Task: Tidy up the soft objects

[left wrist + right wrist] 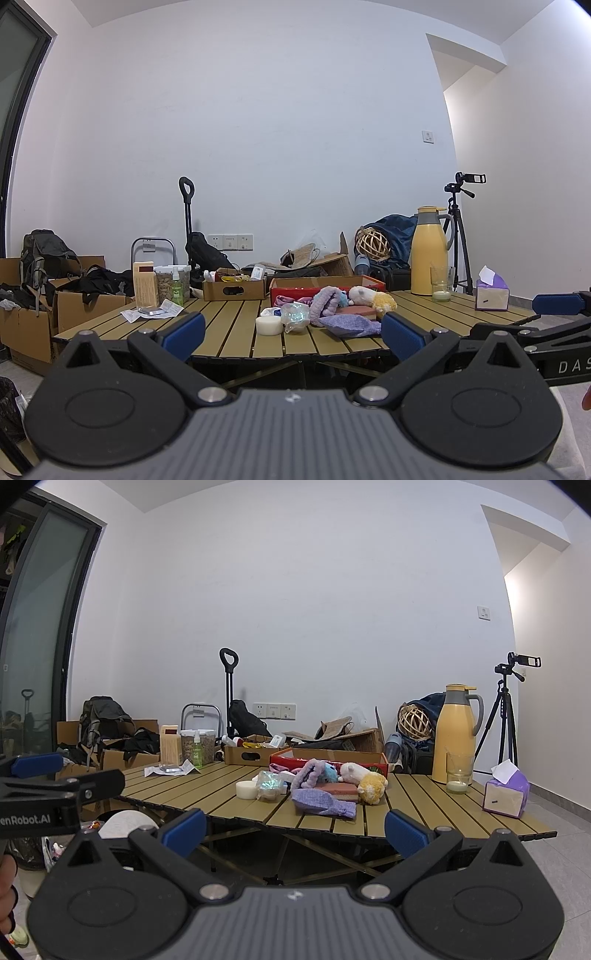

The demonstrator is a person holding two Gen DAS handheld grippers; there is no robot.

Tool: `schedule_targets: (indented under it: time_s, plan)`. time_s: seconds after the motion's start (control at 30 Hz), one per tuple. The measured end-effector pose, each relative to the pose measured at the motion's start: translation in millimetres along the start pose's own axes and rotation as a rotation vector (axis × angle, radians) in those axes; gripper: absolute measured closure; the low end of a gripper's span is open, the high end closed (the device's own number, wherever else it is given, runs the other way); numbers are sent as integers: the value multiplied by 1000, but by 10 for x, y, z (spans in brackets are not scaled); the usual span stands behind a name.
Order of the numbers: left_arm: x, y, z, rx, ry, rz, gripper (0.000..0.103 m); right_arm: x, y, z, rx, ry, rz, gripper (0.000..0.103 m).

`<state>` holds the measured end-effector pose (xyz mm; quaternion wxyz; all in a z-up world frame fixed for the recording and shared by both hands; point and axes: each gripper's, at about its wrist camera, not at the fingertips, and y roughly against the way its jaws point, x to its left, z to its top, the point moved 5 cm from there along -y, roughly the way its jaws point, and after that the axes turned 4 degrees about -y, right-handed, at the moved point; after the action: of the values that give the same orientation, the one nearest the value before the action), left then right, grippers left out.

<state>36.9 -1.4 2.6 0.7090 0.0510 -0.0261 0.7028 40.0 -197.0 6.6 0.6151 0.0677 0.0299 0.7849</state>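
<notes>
Left gripper (291,332) and right gripper (293,829): jaws spread wide, nothing held, both short of the tabletop's (229,794) near edge. Purple pouch (323,802) lies flat near that edge at mid-width, long axis roughly along the edge, narrow end toward the right. Behind it: plush toys (364,777) clustered against the red box (328,760). Tissue box (506,795) at right edge.

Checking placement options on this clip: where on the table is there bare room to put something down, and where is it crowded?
Bare slats on the table lie between the papers and the white cylinder, and between the yellow plush and the glass. The middle is crowded: purple pouch, plush toys and red box bunch together.
</notes>
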Motion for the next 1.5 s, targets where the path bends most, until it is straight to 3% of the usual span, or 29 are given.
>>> schedule_targets:
  time_s: [0.67, 0.8, 1.17, 1.5]
  plan:
    - [3, -8, -2, -2, 1, 2, 0, -13, -23, -26, 4, -4, -1, 0]
    - [25, -153, -58, 4, 4, 12, 0, -41, -105, -3, 2, -2, -2, 0]
    - [162, -1254, -179, 116, 13, -19, 0, -423, -999, 42, 82, -26, -61, 0]
    - [125, -2552, -360, 232, 28, -59, 0, -842, -2289, 36, 157, -71, -107, 0]
